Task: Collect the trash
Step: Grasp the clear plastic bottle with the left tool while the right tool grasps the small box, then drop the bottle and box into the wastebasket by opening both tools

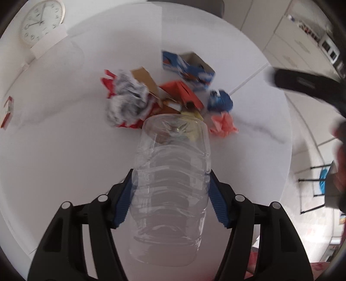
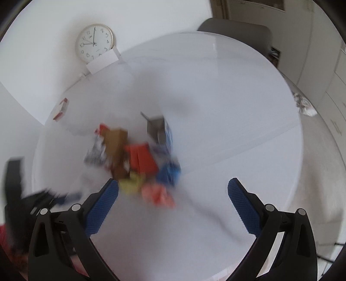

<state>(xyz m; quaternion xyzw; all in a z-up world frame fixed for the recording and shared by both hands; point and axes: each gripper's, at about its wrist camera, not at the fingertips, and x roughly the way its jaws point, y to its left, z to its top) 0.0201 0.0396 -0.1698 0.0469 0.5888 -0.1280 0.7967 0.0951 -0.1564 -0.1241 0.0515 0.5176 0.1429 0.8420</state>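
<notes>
I have the left gripper (image 1: 170, 194) clamped on one clear plastic bottle (image 1: 173, 173), blue pads (image 1: 124, 203) pressed on both flanks of its ribbed body. Bottle long axis runs 6 to 12 in the left wrist view, in line with the fingers. Base end points to 12, away from the camera; neck end is toward me at 6, out of sight below the frame edge. The bottle hangs over the round white table (image 1: 54, 162), its base overlapping the near edge of the trash pile.

Pile count, left wrist view:
- one blue and white carton (image 1: 188, 69), open end up, at 12 to 1
- one crumpled grey and white wrapper (image 1: 127, 99) at 11, lying on red packaging (image 1: 108, 83)
- one brown cardboard piece (image 1: 144, 79)
- one orange folded piece (image 1: 179, 90)
- one blue wad (image 1: 220, 101) at 1
- one pink wad (image 1: 223, 124) just beside the bottle base at 2
- one yellow scrap (image 1: 194, 129), seen partly through the bottle

One small red and white box (image 1: 7, 112) sits well apart at 9, near the table rim. One wall clock (image 1: 42, 20) at 11.

Right gripper (image 2: 173, 190) has its fingers wide apart with nothing between them, over bare table at 5 of the pile. That view is motion-blurred.
</notes>
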